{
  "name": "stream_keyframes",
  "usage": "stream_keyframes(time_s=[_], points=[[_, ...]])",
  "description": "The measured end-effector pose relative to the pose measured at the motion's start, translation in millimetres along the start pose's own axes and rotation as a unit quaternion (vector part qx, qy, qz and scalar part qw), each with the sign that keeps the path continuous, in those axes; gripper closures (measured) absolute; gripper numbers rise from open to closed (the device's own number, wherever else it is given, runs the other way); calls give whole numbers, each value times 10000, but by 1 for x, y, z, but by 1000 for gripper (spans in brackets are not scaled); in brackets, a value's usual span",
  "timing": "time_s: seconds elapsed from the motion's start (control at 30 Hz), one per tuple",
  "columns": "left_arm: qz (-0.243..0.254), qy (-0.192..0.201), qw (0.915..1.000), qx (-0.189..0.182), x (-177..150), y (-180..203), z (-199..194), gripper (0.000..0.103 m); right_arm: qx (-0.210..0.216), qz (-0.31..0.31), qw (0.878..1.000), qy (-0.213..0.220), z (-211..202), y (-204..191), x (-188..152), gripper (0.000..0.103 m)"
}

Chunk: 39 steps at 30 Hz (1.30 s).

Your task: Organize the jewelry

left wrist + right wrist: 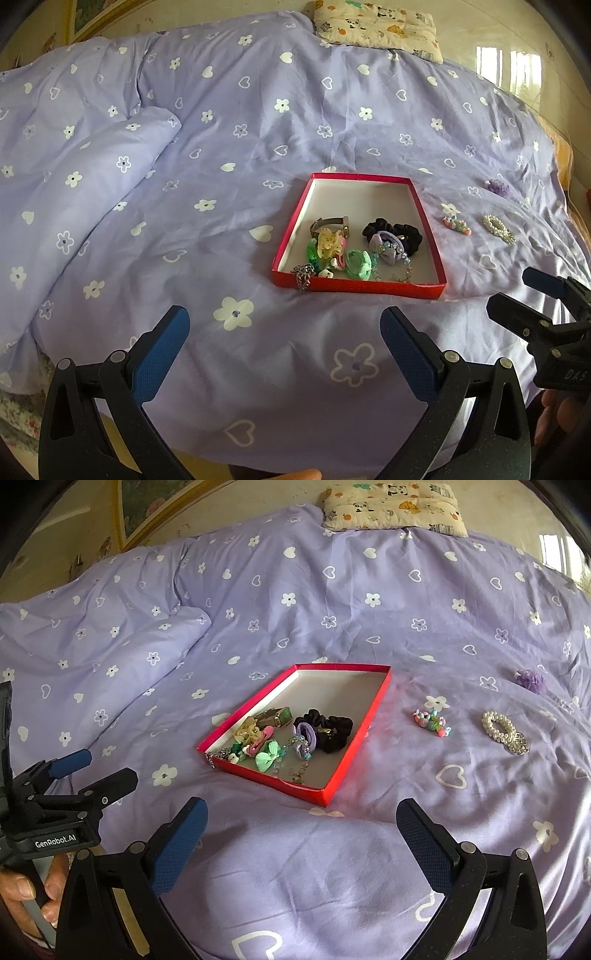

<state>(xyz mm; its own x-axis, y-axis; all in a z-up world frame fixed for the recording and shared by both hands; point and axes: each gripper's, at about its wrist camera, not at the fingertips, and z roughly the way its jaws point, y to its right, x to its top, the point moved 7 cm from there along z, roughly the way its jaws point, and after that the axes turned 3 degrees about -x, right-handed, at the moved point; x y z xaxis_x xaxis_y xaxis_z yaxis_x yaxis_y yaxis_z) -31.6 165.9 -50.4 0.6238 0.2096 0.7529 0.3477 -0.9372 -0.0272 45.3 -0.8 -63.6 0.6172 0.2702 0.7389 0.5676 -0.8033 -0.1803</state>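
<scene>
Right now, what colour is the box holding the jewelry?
Red outside, white inside: the box, clearest in the right wrist view.

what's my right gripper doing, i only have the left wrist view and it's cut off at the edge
observer: the right gripper is open with nothing between its fingers, over bare bedspread short of the red box
operator: can you see the watch face from there
observer: yes, the watch in the box shows a green rectangular face
operator: anything odd on the pearl bracelet
observer: the pearl bracelet has a clear sparkly cluster at its near end
</scene>
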Motion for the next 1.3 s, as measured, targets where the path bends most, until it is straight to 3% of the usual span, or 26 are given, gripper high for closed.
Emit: stream_keyframes(time_s=[1.3], points=[[-6, 65, 10000, 28, -2, 0, -8, 0, 6, -37, 10000, 23, -5, -6, 1, 0]])
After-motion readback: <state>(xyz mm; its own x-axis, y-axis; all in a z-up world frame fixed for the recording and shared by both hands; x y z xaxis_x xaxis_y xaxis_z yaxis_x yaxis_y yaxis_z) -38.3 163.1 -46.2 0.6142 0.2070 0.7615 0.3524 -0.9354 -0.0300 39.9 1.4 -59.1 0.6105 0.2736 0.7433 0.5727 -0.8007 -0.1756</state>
